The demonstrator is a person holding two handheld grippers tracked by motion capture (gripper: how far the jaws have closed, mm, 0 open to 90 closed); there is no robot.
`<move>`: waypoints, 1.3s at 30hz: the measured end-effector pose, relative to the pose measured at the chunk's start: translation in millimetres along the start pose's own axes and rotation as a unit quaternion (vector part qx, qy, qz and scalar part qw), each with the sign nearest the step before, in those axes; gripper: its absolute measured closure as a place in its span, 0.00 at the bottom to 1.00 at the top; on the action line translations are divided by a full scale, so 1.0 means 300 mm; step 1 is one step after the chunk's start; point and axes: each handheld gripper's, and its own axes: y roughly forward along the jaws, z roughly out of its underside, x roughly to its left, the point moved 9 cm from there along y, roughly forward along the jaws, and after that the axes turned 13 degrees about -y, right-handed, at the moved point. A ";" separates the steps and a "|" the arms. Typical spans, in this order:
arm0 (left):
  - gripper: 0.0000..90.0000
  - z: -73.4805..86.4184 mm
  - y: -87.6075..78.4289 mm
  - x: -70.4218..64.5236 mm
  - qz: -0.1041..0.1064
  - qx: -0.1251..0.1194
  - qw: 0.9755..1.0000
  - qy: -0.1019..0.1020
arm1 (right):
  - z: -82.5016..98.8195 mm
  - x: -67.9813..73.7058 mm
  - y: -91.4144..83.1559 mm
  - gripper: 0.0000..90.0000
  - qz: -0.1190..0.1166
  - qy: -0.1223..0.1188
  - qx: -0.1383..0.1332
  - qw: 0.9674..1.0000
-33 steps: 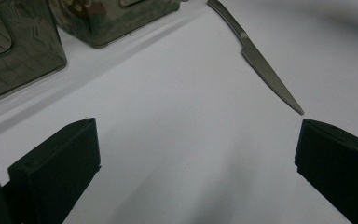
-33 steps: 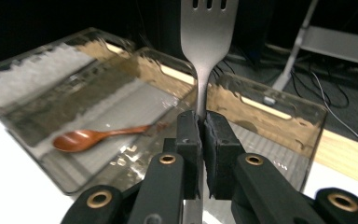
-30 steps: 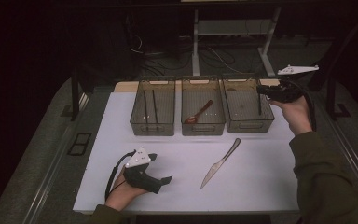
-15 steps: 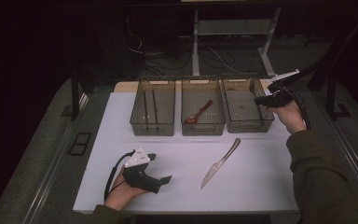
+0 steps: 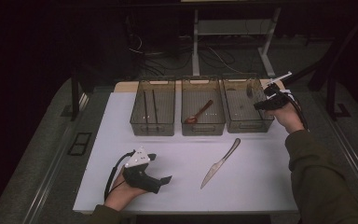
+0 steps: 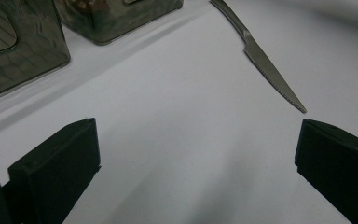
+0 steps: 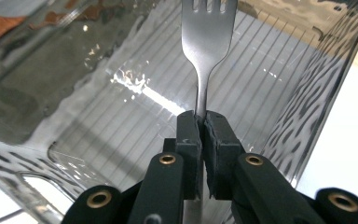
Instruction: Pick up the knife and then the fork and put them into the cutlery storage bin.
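Clearly the work in hand is sorting cutlery into the three clear bins along the far edge of the white table (image 5: 121,140), and the fork is the piece being dealt with. The right gripper (image 7: 203,122) is clenched on the fork (image 7: 208,32) by its neck, tines pointing away from the jaws, and holds it over the right-hand bin (image 5: 235,122), at that bin's right side near the table's far right corner. In the right gripper view the ribbed floor of the bin lies directly beyond the tines, so the fork looks well inside the bin's walls but not yet resting on the bottom.

The middle bin (image 5: 203,127) already has a wooden spoon (image 5: 198,113), and the left-hand bin (image 5: 153,126) holds two dark chopsticks (image 5: 149,105). A table knife (image 6: 261,55) lies loose on the table nearer the front edge, blade toward the person.

The left gripper (image 6: 193,163) rests near the front left of the table with jaws spread wide and nothing between them, the knife tip just ahead.

Next, I judge, the fork needs lowering a little further and letting go so it drops flat in the bin; after that the knife remains to be sorted.
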 end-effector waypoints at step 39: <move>0.00 0.002 -0.004 0.001 -0.005 0.000 1.000 0.001 | 0.079 0.402 -0.100 0.98 -0.115 -0.060 -0.072 0.989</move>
